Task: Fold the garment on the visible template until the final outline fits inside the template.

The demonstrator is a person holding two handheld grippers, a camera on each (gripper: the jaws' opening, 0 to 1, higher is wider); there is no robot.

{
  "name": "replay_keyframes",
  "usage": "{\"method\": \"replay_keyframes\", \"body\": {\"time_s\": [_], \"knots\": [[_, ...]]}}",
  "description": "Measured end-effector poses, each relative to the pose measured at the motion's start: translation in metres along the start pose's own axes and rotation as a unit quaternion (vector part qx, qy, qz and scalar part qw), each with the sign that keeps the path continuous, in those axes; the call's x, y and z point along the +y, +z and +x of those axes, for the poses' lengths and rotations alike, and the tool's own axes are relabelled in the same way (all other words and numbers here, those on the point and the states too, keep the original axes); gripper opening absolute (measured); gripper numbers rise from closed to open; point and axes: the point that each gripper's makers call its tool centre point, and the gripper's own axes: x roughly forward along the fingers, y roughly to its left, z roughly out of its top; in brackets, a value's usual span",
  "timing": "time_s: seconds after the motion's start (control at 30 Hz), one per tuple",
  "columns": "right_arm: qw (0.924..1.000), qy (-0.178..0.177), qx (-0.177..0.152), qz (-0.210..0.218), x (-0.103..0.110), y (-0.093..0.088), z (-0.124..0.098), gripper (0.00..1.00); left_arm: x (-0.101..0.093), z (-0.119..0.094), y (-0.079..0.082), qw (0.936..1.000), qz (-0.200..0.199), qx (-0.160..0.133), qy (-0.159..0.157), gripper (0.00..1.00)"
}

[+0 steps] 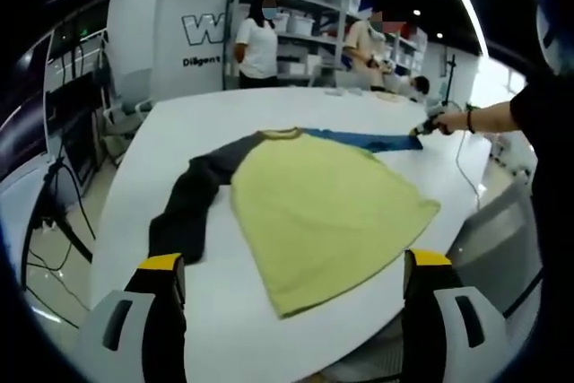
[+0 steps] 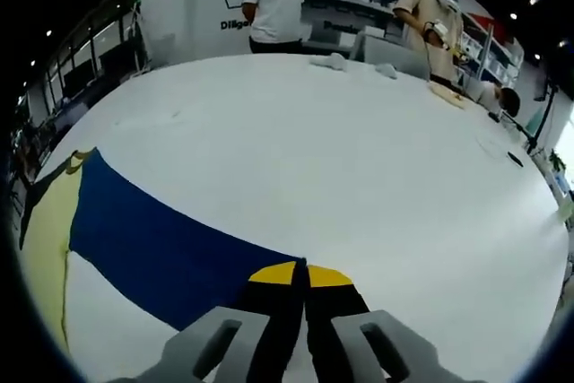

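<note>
White table point(image 1: 296, 114), one garment point(image 1: 314, 204), left gripper point(image 1: 291, 266) wide open, right gripper point(image 2: 300, 268) clamping blue sleeve point(image 2: 161, 239)

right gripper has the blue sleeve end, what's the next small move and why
Probably carry the blue sleeve in over the yellow body. The right gripper looks shut on its cuff, and the sleeve lies stretched straight out across the white table, while the left gripper is open.

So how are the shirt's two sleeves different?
The blue sleeve lies stretched out straight, its end pinched in the right tongs. The dark sleeve lies loose and bent, with no tongs on it; the open left tongs are off the cloth. Both join the same yellow shirt on the white table.
</note>
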Motion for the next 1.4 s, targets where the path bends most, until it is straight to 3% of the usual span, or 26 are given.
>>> {"method": "replay_keyframes", "body": {"time_s": [0.2,0.37,0.57,0.8,1.0,1.07,1.23,1.4], "knots": [[0.9998,-0.002,0.003,0.02,-0.004,-0.008,0.004,0.0,-0.002,0.001,0.001,1.0,0.002,0.001,-0.001,0.99],[1.0,-0.004,-0.001,0.005,-0.006,-0.006,0.011,0.0,-0.002,0.002,0.0,1.0,0.004,0.007,-0.001,0.99],[0.9994,-0.006,-0.006,0.033,-0.015,-0.004,0.016,0.0,-0.001,0.002,0.002,1.0,0.001,0.005,0.002,0.99],[0.9968,0.002,-0.021,0.077,-0.015,-0.002,0.012,0.18,-0.003,0.002,0.002,1.0,0.004,0.008,0.001,0.99],[0.9962,0.013,-0.03,0.08,-0.008,-0.002,-0.002,0.35,-0.004,0.0,0.005,1.0,0.004,0.003,-0.002,0.99],[0.9963,0.015,-0.026,0.081,-0.012,-0.002,0.001,0.37,-0.006,0.0,0.005,1.0,0.005,0.002,-0.004,0.99],[0.9951,0.023,-0.014,0.095,0.001,-0.015,-0.015,0.45,-0.009,-0.001,0.005,0.9999,0.004,0.0,-0.009,0.99],[0.995,0.024,-0.005,0.097,0.004,-0.025,-0.018,0.42,-0.01,-0.004,0.008,0.9999,0.008,-0.007,-0.009,0.99]]}}
